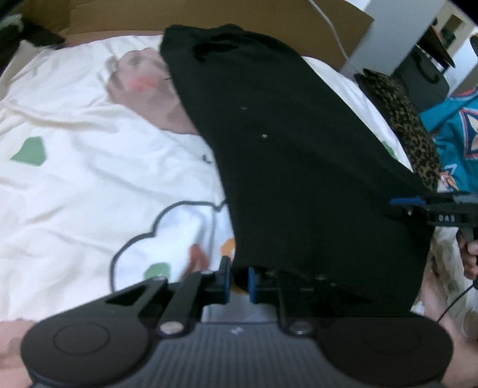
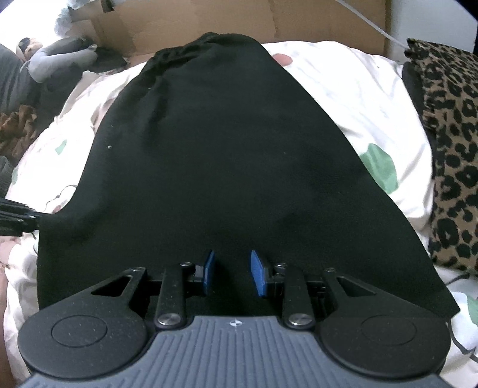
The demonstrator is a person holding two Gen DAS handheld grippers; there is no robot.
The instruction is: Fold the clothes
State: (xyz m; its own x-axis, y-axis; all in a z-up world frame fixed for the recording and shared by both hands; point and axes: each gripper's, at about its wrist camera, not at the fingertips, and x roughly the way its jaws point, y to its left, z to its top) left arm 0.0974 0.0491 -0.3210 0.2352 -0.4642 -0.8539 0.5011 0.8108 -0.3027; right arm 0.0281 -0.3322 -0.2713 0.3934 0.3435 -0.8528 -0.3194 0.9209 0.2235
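Now, from my left wrist, the long black fabric garment (image 1: pixel 292 167) runs lengthwise away toward the brown cardboard sheet (image 1: pixel 209 13); my left gripper (image 1: pixel 239 282) pinches its near corner, I think. From the right wrist, my right gripper (image 2: pixel 230 273) stands narrowly parted over the near hem on the white printed duvet (image 2: pixel 352 98), the leopard-print cushion (image 2: pixel 451 155) alongside.

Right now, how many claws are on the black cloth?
2. The left claw pinches the black cloth at its near left corner; the right claw sits at its near edge. None looks hidden.
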